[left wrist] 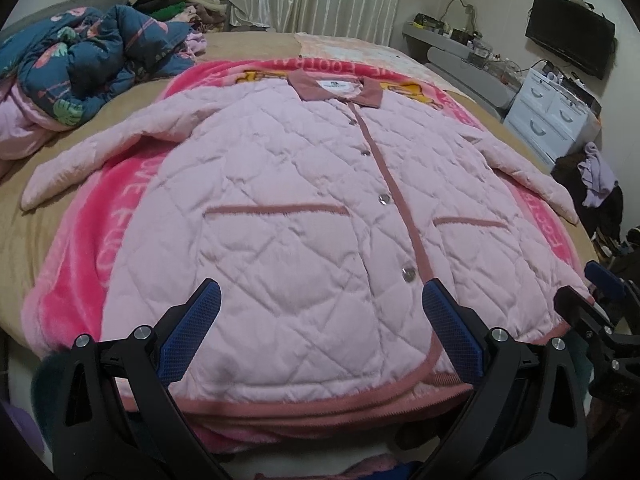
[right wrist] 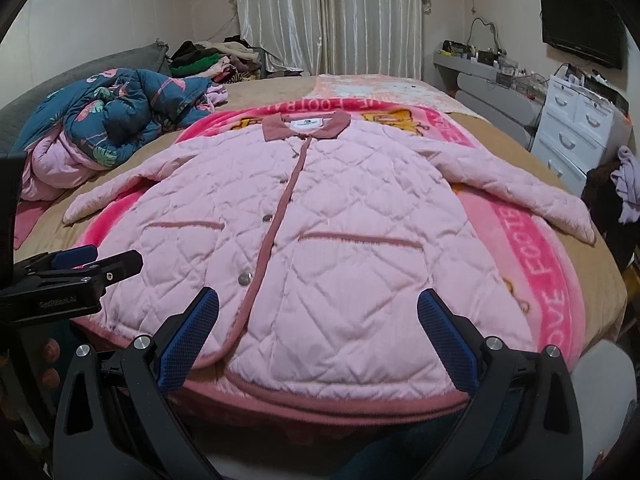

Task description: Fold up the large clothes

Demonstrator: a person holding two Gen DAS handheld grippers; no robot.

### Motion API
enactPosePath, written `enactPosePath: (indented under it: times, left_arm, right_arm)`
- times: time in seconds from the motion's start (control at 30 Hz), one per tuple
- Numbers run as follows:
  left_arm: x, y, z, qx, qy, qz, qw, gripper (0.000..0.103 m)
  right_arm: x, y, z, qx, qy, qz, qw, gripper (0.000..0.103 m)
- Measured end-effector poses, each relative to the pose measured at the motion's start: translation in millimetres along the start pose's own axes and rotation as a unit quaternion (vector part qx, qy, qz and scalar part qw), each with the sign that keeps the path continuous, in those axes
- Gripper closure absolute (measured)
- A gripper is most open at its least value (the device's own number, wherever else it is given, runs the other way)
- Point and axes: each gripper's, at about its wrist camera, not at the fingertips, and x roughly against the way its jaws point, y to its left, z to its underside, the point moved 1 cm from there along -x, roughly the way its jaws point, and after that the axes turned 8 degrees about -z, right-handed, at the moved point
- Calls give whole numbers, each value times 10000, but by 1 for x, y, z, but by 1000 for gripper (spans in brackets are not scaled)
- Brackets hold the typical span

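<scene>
Now | both fingers wide, empty | near hem of pink quilted button-front jacket | risk: snagging plush pink blanket underneath, dragging both

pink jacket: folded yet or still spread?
Spread. The pink jacket lies flat, front up, buttoned, both sleeves out to the sides on the blanket.

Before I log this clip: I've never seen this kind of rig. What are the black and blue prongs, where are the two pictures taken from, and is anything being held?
No robot arm here: a person holds one two-finger claw in each hand, each with a fisheye camera looking along its fingers. One picture looks past the left claw, the other past the right claw. Both are open and hold nothing. On the bed a pink quilted jacket lies flat, buttoned, sleeves spread, on a bright pink blanket. A crumpled blue floral quilt sits at the far left.
</scene>
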Motion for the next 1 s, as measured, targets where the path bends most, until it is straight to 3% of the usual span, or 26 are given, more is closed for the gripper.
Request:
enactPosePath:
  times: [0.4, 1.0]
  left_arm:
    - [-13, 10, -45, 203, -185, 23, 9996, 8]
    - [-58, -8, -122, 256, -65, -22, 9996, 8]
  right_arm:
    - [-24, -8, -47, -85, -3, -18, 10000, 4]
    - [-76, -50, -132, -539, -182, 12, 9984, 4]
